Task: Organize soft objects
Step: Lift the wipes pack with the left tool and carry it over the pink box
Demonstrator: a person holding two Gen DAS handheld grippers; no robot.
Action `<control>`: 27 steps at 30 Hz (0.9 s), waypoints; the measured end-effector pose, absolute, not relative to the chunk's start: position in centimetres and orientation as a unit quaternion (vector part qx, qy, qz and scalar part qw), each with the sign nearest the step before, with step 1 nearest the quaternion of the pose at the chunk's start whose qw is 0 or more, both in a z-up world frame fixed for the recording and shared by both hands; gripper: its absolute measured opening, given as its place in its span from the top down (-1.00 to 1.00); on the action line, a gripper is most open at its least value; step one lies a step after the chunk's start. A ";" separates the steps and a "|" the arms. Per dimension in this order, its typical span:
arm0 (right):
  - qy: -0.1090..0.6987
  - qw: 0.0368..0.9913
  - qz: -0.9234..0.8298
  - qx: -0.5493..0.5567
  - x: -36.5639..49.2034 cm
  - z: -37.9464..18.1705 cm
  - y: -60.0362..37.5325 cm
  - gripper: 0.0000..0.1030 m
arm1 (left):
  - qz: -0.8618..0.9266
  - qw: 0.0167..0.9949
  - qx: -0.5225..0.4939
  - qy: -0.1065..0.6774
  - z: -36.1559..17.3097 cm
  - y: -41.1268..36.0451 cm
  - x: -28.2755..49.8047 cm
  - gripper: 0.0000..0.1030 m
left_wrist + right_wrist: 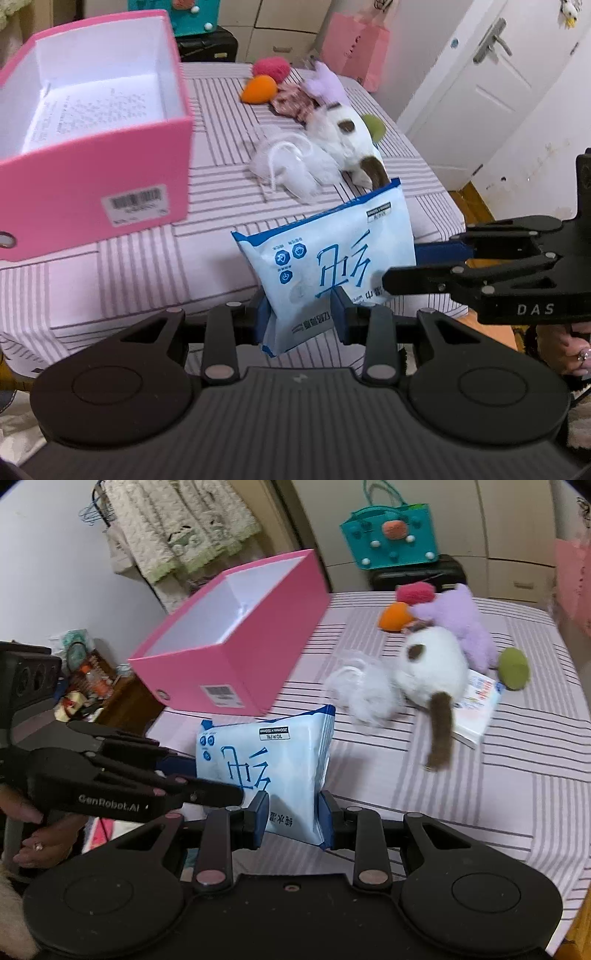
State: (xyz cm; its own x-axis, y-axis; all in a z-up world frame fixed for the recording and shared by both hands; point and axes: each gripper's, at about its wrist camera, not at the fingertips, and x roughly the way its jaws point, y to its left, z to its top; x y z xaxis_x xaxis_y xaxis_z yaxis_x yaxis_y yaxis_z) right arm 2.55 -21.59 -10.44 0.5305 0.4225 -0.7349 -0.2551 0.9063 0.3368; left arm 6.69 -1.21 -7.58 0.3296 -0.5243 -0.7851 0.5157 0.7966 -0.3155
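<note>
A pale blue pack of wet wipes (332,258) (280,753) hangs above the striped bed, held at both ends. My left gripper (301,314) (214,775) is shut on one end of it. My right gripper (291,812) (402,266) is shut on the other end. An open pink box (92,206) (221,672) stands on the bed just beyond, white inside. Farther on lie a white plush cat (343,136) (432,668), a white mesh pouch (291,162) (362,694), a purple plush (465,624), an orange toy (258,88), a red yarn ball (269,68) and a green ball (513,668).
The striped sheet (498,775) covers the whole bed. A small printed pack (476,705) lies under the cat. A white door (480,92) is right of the bed, a teal bag (391,535) on a dark case behind it. A hand (37,834) grips the left handle.
</note>
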 end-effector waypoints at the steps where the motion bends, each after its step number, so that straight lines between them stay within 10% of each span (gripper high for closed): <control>1: 0.445 0.868 0.199 0.092 2.8 -10.2 -21.2 0.33 | -0.317 0.818 -0.006 0.480 -7.1 -0.7 6.9 0.34; 27: 0.361 0.901 0.240 -0.028 16.4 -2.0 -12.6 0.38 | -0.233 0.900 -0.033 0.366 1.0 6.9 17.8 0.33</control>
State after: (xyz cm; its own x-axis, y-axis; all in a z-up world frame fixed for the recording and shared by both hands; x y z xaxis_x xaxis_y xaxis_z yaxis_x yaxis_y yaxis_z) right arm 16.38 -12.62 -2.03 0.6246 0.4119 -0.6635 -0.4524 0.8834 0.1226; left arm 17.80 6.92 0.98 0.6235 -0.4437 -0.6437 0.3954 0.8892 -0.2299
